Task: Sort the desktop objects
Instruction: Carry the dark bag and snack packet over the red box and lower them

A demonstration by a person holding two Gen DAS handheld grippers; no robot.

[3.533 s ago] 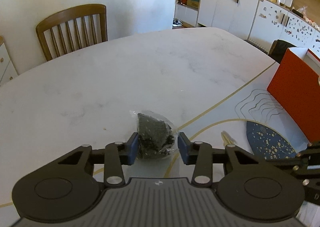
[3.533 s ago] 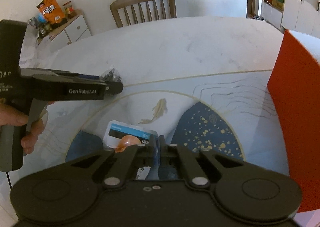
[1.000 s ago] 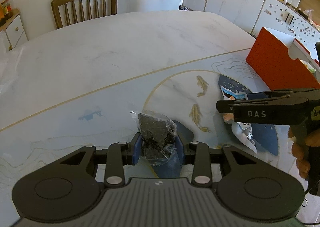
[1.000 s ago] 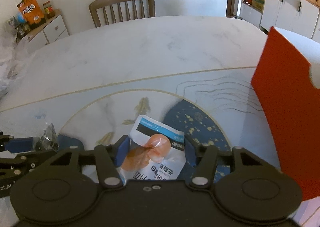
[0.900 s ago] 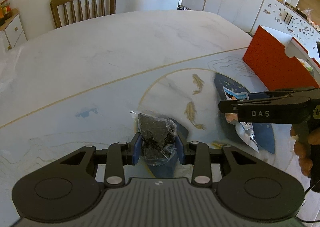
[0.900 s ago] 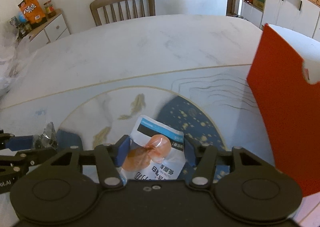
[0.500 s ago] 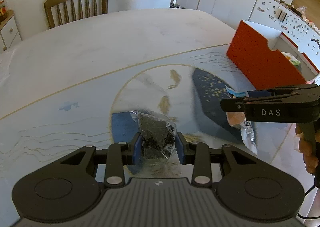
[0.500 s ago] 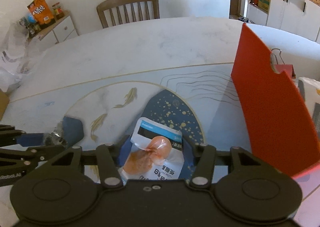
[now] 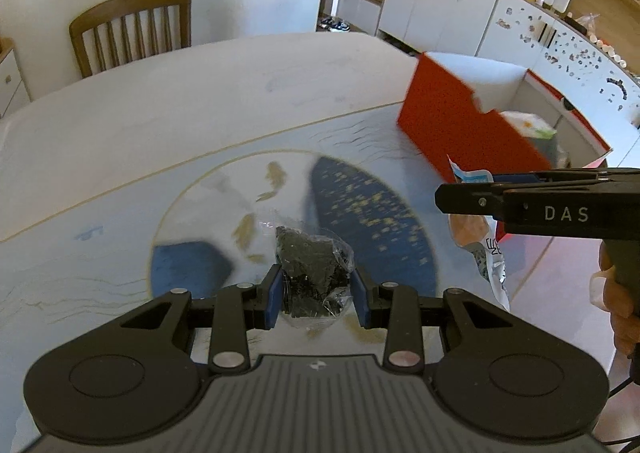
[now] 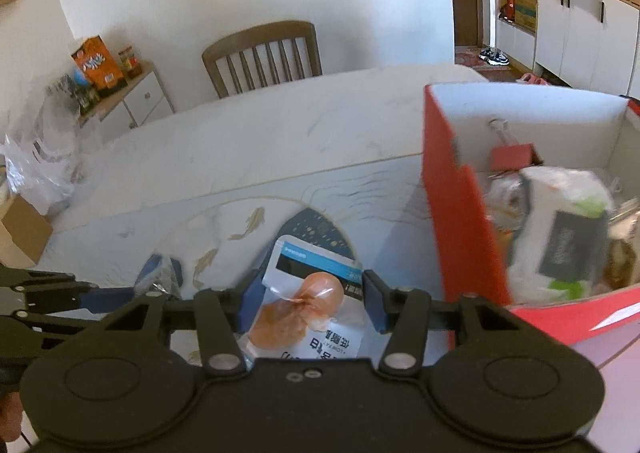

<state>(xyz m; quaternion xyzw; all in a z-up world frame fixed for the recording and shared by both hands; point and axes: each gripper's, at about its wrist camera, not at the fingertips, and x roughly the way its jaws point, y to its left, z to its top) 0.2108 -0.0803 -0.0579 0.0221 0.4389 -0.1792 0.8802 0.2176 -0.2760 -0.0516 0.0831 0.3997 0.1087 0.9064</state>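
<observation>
My left gripper (image 9: 316, 295) is shut on a clear packet of dark dried stuff (image 9: 310, 267) and holds it above the table's fish-pattern mat. My right gripper (image 10: 310, 303) is shut on a white snack pouch with an orange-pink sausage picture (image 10: 308, 305); it also shows in the left wrist view (image 9: 476, 229), held just left of the red box (image 10: 456, 205). The red box (image 9: 456, 121) stands open at the right, with a white-and-green packet (image 10: 560, 237) and a red binder clip (image 10: 514, 157) inside.
A wooden chair (image 9: 128, 33) stands at the table's far side. A low cabinet with an orange snack box (image 10: 96, 65) and crumpled plastic bags (image 10: 36, 161) are at the left. White cabinets (image 9: 440, 1) line the back right.
Both grippers have carried their packets to the right, toward the red box. The right gripper has risen, so the box's inside now shows.
</observation>
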